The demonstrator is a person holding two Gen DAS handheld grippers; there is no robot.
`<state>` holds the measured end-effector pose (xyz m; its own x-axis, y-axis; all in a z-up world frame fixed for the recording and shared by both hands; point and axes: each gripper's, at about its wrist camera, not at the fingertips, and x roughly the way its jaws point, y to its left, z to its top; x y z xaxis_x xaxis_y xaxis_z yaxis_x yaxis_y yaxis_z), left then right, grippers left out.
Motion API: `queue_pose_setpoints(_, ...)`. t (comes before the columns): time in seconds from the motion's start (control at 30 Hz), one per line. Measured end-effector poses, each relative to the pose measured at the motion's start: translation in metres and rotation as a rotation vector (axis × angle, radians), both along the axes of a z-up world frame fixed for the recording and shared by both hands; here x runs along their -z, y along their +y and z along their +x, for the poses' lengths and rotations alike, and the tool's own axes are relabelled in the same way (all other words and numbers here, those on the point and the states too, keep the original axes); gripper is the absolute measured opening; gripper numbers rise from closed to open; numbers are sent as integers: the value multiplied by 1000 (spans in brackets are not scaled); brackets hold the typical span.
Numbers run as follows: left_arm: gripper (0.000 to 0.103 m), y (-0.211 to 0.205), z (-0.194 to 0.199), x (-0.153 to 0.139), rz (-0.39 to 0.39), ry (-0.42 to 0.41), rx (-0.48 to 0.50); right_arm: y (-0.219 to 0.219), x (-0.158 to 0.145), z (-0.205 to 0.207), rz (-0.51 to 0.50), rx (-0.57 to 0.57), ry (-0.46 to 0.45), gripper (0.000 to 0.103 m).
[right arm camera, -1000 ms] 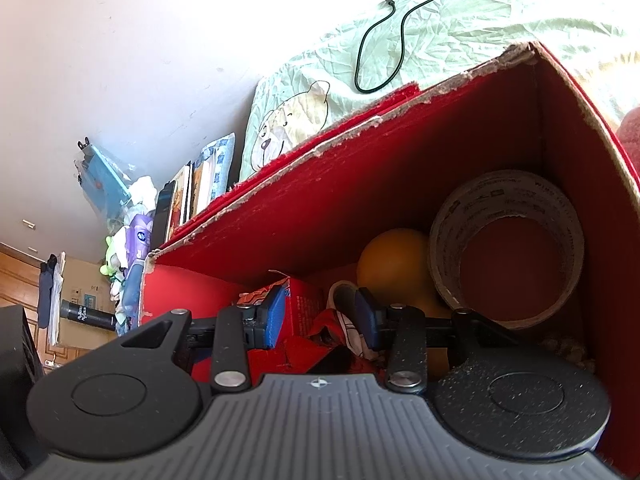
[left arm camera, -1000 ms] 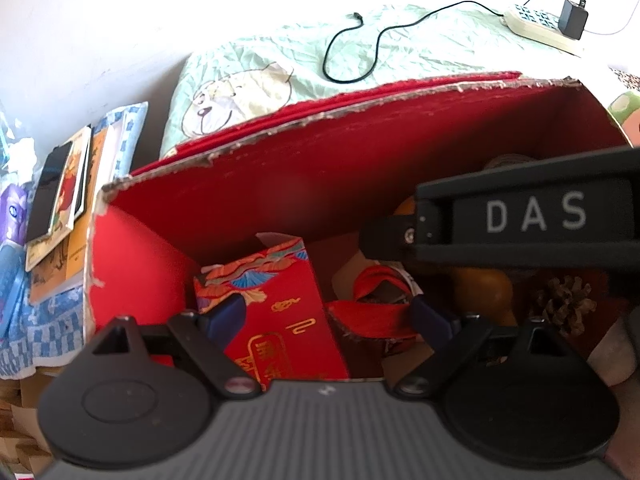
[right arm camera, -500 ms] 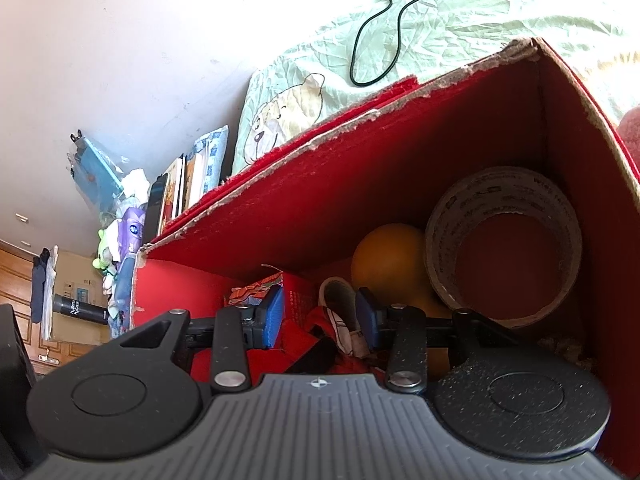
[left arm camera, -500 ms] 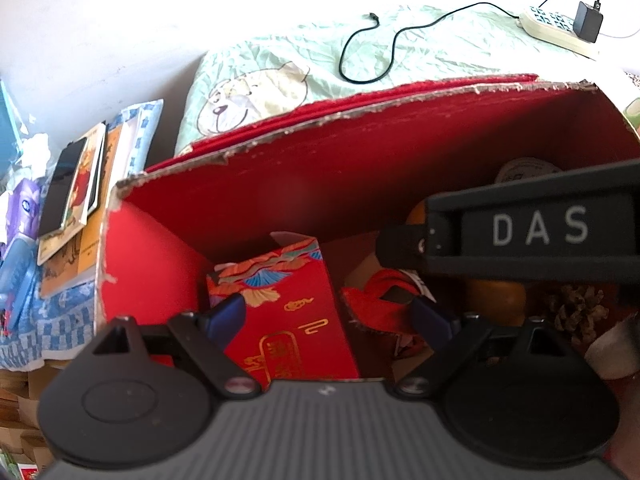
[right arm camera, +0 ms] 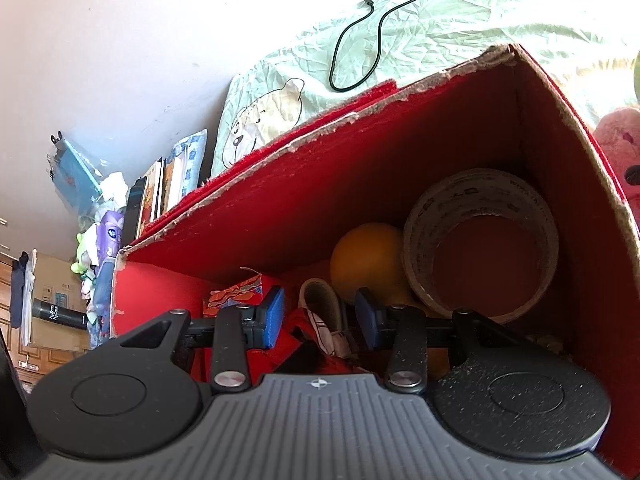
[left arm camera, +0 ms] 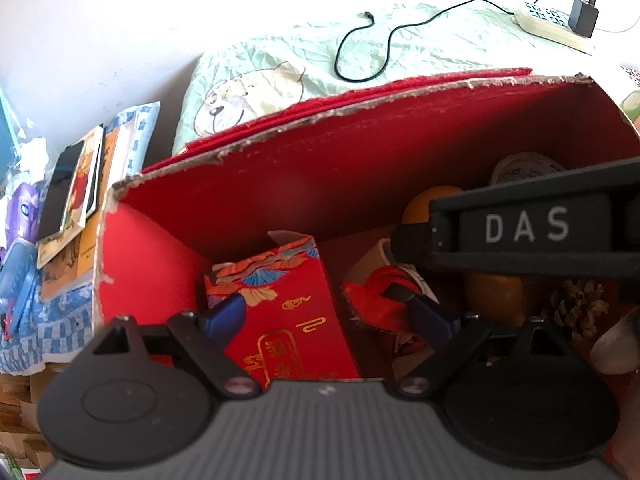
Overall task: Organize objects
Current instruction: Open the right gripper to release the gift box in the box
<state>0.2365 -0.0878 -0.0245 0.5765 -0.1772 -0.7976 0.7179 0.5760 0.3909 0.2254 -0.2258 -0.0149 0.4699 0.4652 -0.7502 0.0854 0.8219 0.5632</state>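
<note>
Shoe [right arm camera: 324, 312] looks light and soft; hold its rim. Right tongs [right arm camera: 320, 318] stand released around it; left tongs [left arm camera: 328, 320] released.

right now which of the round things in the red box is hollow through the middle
The tape roll, leaning in the far right corner of the red box: you can see red through its open centre. The orange ball beside it is solid.
</note>
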Motion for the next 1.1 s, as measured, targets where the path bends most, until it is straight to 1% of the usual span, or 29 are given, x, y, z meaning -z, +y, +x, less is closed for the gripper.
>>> queue_pose_setpoints(0.13,92,1,1,0,-7,20,4,-3,1,-2,10,30,-1,43)
queue_pose_setpoints(0.3,92,1,-2,-1,-18,10,26,1,-1,-3,-22,24,-10,43)
queue_pose_setpoints(0.43,92,2,-3,-2,-29,11,37,2,-2,-1,-27,21,-11,43)
queue_pose_setpoints(0.53,92,3,-6,-4,-38,-7,48,1,-4,-4,-38,30,-28,43)
queue_pose_setpoints(0.67,92,2,-9,-3,-31,-19,51,3,-8,-5,-83,20,-38,43)
queue_pose_setpoints(0.8,92,1,-11,-3,-32,-29,61,2,-17,-13,-156,-7,-81,43)
queue_pose_setpoints(0.87,92,1,-12,-3,-34,-35,65,-2,-21,-19,-202,-2,-104,43)
queue_pose_setpoints(0.9,92,1,-12,-3,-36,-37,66,-6,-21,-22,-208,7,-112,44)
queue_pose_setpoints(0.97,92,2,-13,-3,-39,-40,67,-15,-21,-27,-201,31,-117,44)
queue_pose_setpoints(1.0,92,2,-13,-3,-39,-42,70,-20,-22,-29,-190,34,-121,41)
queue_pose_setpoints(1.1,92,0,-15,-2,-34,-57,72,-24,-26,-39,-173,25,-135,43)
